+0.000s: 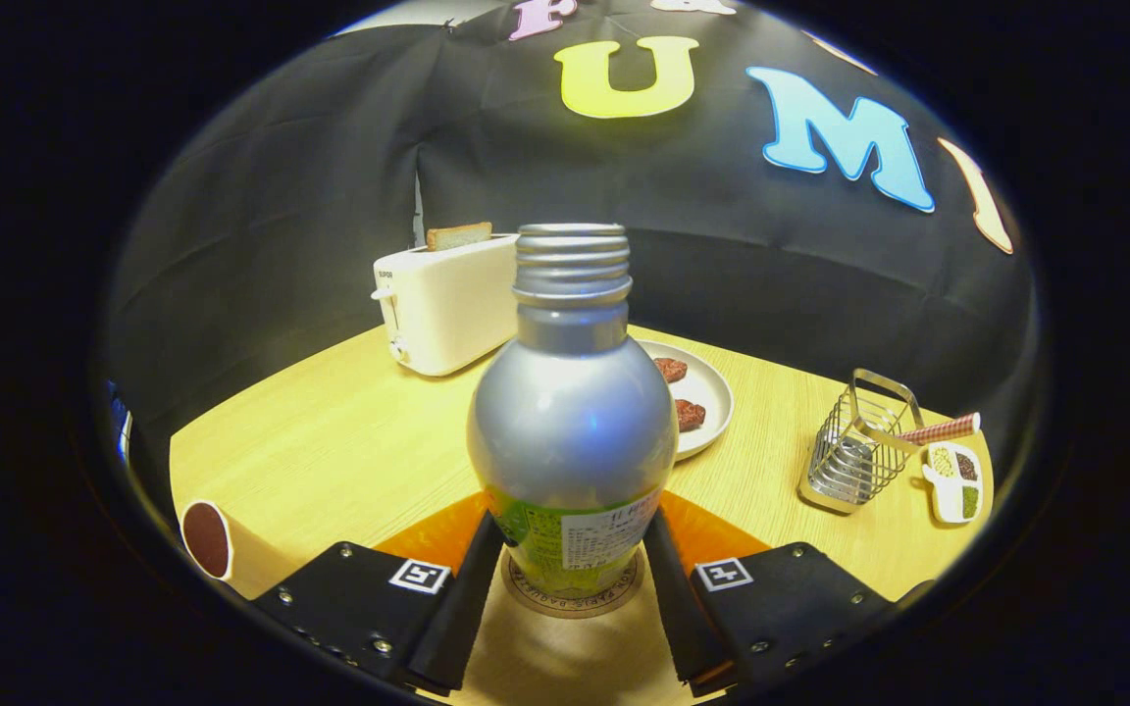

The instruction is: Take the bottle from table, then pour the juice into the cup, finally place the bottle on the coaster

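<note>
Cup (207,538) seen at near left on the wooden table (330,441), toaster (447,304) set far left, aluminium bottle (572,412) stood upright on the round coaster (573,600), clasped at its base by both fingers of the gripper (572,549), plate (707,397) behind, wire basket (854,446) at right.

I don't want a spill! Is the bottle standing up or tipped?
Standing up: the bottle sits straight on the coaster, open mouth on top, between the gripper fingers.

The tool (573,549) is positioned level and low about the bottle (573,422). Both fingers (472,588) are pressed against the bottle's lower body, one on each side.
</note>
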Motion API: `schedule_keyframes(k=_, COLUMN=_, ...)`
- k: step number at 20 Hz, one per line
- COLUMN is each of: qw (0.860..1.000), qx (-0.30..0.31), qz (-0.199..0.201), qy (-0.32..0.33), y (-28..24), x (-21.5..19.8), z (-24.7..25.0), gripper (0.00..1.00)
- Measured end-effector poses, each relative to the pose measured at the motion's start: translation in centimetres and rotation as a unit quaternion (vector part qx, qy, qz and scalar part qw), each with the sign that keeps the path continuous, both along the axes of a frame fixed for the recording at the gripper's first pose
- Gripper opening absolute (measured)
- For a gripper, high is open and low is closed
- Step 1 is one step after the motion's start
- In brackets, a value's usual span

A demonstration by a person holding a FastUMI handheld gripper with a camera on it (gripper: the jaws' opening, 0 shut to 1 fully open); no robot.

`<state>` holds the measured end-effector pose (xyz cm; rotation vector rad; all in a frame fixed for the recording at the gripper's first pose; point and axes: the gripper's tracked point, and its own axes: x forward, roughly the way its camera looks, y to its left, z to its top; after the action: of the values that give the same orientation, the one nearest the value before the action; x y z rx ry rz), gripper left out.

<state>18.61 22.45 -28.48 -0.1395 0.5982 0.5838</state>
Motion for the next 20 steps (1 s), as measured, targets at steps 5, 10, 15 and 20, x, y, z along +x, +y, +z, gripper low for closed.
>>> schedule_keyframes(k=5, qw=1.000, qx=-0.008, qz=0.003, qy=-0.004, y=0.1, x=0.0, z=-0.3, gripper=0.79)
schedule_keyframes(k=10, qw=1.000, qx=-0.011, qz=0.000, qy=0.003, y=0.0, x=-0.5, z=-0.1, gripper=0.92)
schedule_keyframes(k=15, qw=1.000, qx=-0.002, qz=-0.009, qy=-0.020, y=-0.6, x=-1.7, z=3.4, gripper=0.99)
schedule_keyframes(k=20, qw=0.996, qx=0.014, qz=-0.045, qy=-0.070, y=-2.8, x=-4.3, z=9.1, gripper=0.99)
